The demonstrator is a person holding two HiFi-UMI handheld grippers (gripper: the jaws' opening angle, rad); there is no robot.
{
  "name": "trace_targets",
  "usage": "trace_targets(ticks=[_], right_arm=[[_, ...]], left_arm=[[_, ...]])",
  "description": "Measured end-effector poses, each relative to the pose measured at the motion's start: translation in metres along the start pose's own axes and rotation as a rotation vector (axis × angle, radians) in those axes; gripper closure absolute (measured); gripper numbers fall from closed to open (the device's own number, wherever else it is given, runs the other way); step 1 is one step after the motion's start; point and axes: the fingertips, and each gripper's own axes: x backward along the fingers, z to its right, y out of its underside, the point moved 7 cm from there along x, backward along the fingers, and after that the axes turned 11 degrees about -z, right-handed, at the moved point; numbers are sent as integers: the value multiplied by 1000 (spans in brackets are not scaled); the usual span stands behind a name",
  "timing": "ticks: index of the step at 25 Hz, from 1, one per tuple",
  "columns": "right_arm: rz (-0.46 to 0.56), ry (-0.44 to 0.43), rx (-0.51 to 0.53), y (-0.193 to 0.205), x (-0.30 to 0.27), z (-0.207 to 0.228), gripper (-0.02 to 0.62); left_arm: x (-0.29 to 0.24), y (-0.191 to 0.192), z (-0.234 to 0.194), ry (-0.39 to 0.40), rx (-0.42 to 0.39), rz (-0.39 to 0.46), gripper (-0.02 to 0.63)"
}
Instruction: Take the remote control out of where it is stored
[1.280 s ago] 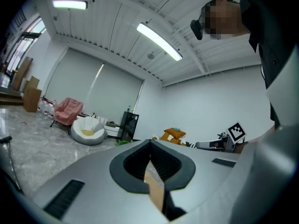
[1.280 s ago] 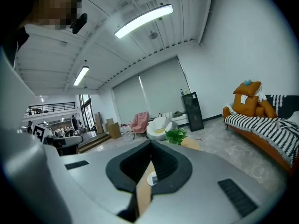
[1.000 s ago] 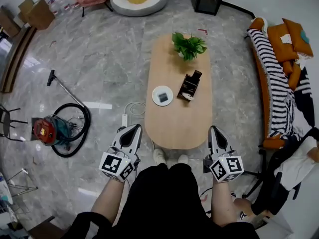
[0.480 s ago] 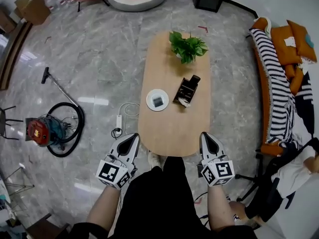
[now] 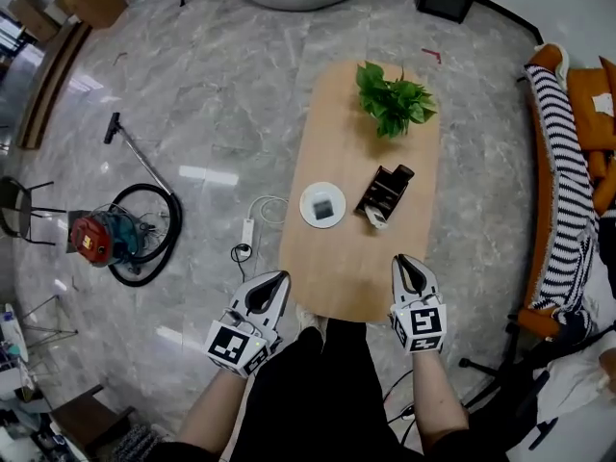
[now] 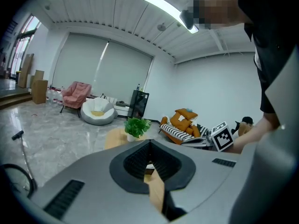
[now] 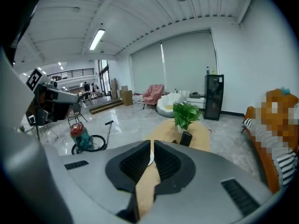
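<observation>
A black holder (image 5: 382,193) stands on the oval wooden table (image 5: 337,277), and a dark remote control (image 5: 404,173) sticks up from its far end. In the right gripper view the remote control (image 7: 186,138) rises just beyond the jaws. My right gripper (image 5: 401,259) is shut and empty over the table's near end, well short of the holder. My left gripper (image 5: 280,276) is also shut and empty, beside the table's near left edge. In the gripper views, the left gripper (image 6: 150,143) and the right gripper (image 7: 152,143) both have their jaws closed to a thin slit.
A potted plant (image 5: 395,97) stands at the table's far end and a white dish (image 5: 322,205) lies left of the holder. A red vacuum cleaner (image 5: 96,239) and a power strip (image 5: 246,230) are on the floor at left. A striped sofa (image 5: 568,191) runs along the right.
The view has shifted so the table sits further right. Both grippers have come closer to the table's near end; the right one now reaches over it. Both stay shut.
</observation>
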Motion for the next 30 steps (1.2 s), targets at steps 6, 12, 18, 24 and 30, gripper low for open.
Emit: trace_targets(ticks=[6, 12, 18, 24, 30], right_arm=[[-96, -34, 146, 8, -56, 7, 574], [-181, -28, 236, 22, -102, 21, 502], [-322, -20, 338, 56, -150, 29, 456], [-392, 47, 547, 78, -195, 32, 455], [-408, 36, 635, 85, -207, 26, 454]], left_arm=[[-32, 4, -4, -23, 34, -47, 600], [-61, 6, 1, -5, 46, -80, 600], [-72, 12, -7, -32, 73, -110, 600], [-75, 32, -6, -39, 108, -161, 600], [-75, 40, -9, -45, 150, -168, 600]])
